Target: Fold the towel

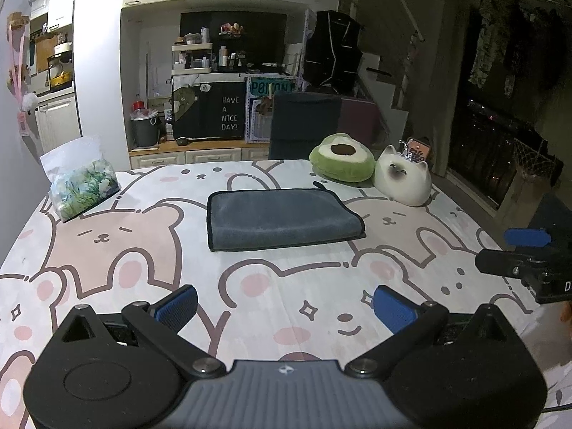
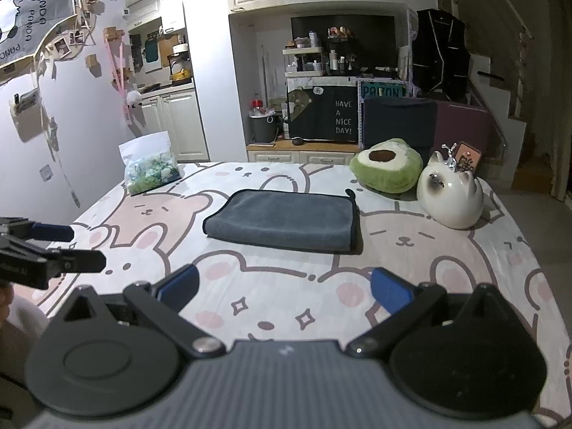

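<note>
A grey towel [image 1: 282, 218] with dark edging lies folded flat in the middle of the table, on a bear-print cloth [image 1: 143, 250]. It also shows in the right wrist view [image 2: 286, 220]. My left gripper [image 1: 286, 305] is open and empty, held over the cloth short of the towel's near edge. My right gripper [image 2: 284, 287] is open and empty, also short of the towel. Each gripper shows at the edge of the other's view: the right one [image 1: 525, 254] at the far right, the left one [image 2: 46, 250] at the far left.
A clear bag of green stuff [image 1: 82, 182] stands at the back left of the table. A green avocado cushion [image 1: 343, 157] and a white cat figure [image 1: 404, 175] sit at the back right. A dark chair back [image 1: 304, 125] stands behind the table.
</note>
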The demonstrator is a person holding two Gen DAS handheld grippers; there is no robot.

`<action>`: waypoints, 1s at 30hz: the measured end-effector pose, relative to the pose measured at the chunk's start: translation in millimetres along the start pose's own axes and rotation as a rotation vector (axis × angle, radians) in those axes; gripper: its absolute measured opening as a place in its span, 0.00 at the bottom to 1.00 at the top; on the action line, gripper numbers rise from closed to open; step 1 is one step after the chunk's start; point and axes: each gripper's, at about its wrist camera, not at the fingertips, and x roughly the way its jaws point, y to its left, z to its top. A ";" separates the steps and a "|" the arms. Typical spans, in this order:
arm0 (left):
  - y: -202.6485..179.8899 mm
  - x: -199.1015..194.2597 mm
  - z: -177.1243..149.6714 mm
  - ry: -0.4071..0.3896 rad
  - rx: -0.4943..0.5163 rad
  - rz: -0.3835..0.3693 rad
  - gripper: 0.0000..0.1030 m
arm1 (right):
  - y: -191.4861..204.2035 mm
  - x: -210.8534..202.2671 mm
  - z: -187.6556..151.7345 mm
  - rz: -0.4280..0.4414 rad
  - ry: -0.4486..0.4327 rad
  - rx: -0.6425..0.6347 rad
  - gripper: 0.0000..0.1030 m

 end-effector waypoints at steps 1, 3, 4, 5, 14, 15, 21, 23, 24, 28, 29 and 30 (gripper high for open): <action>-0.9 -0.2 -0.1 -0.001 0.004 0.002 1.00 | 0.3 -0.3 -0.9 0.001 0.002 0.001 1.00; -2.6 -0.6 -1.6 0.000 0.013 0.010 1.00 | 0.7 -1.0 -1.7 0.003 0.006 0.000 1.00; -3.2 -0.9 -2.1 -0.001 0.016 0.013 1.00 | 1.0 -1.5 -2.2 0.005 0.007 -0.001 1.00; -3.1 -1.7 -3.1 -0.002 0.015 0.011 1.00 | 1.8 -2.0 -2.7 0.005 0.009 -0.005 1.00; -5.2 -3.0 -9.7 -0.005 0.024 0.011 1.00 | 3.4 -8.2 -8.2 -0.006 -0.001 -0.022 1.00; -5.5 -2.9 -10.4 -0.004 0.024 0.010 1.00 | 2.9 -8.3 -8.0 -0.006 -0.002 -0.019 1.00; -5.4 -2.6 -12.2 -0.007 0.027 0.016 1.00 | 3.9 -7.3 -11.5 -0.007 0.005 -0.029 1.00; -5.4 -2.5 -12.3 -0.007 0.027 0.015 1.00 | 4.7 -7.1 -12.0 -0.010 0.006 -0.035 1.00; -5.3 -2.3 -12.4 -0.006 0.026 0.016 1.00 | 5.4 -6.9 -12.2 -0.013 0.005 -0.034 1.00; -5.8 -2.4 -13.1 -0.007 0.023 0.014 1.00 | 3.8 -7.9 -12.6 -0.012 0.002 -0.022 1.00; -5.9 -2.3 -12.9 -0.006 0.024 0.016 1.00 | 3.3 -8.4 -12.9 -0.011 0.001 -0.021 1.00; -5.9 -2.0 -13.3 -0.005 0.022 0.015 1.00 | 3.0 -8.6 -13.2 -0.010 0.001 -0.021 1.00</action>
